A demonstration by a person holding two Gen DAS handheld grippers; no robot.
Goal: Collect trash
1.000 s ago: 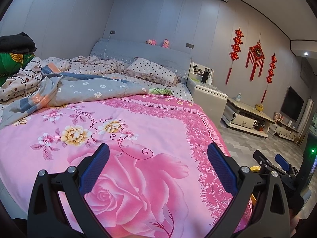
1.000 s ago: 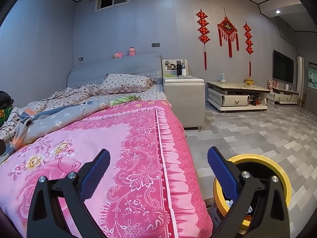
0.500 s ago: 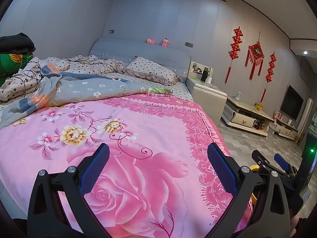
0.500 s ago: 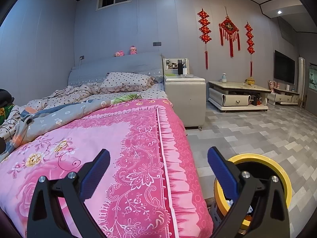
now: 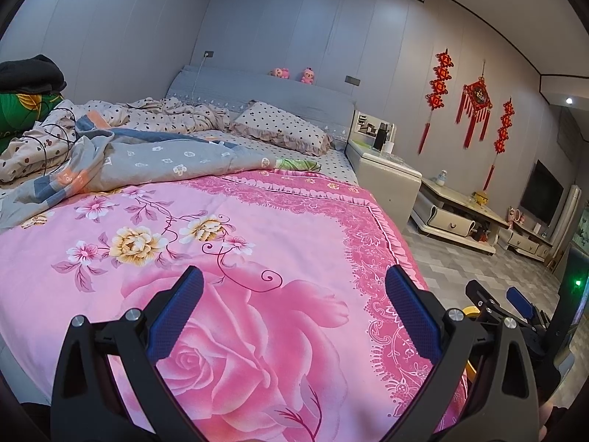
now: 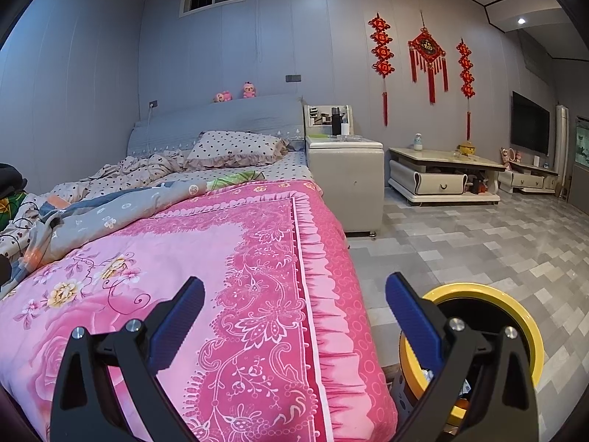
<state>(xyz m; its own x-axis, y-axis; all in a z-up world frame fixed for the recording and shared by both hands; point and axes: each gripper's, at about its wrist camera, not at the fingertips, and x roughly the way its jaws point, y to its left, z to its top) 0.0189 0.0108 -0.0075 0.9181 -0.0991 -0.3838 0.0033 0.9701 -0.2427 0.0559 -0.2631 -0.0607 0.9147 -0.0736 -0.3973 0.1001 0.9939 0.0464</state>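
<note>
Both my left gripper [image 5: 294, 313] and right gripper [image 6: 294, 313] are wide open and empty, and the light, crinkly trash [image 6: 429, 375] sits in the round yellow-rimmed bin [image 6: 515, 305] beside the pink flowered bed cover [image 6: 228, 265], so I would pinch each scrap gently by an edge.

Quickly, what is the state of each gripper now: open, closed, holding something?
Left gripper: open, holding nothing, above the pink blanket.
Right gripper: open, holding nothing.

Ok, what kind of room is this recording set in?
A home bedroom that opens into a living area: a bed with a pink floral quilt, a bedside cabinet, and a wall-mounted TV above low cabinets.
</note>
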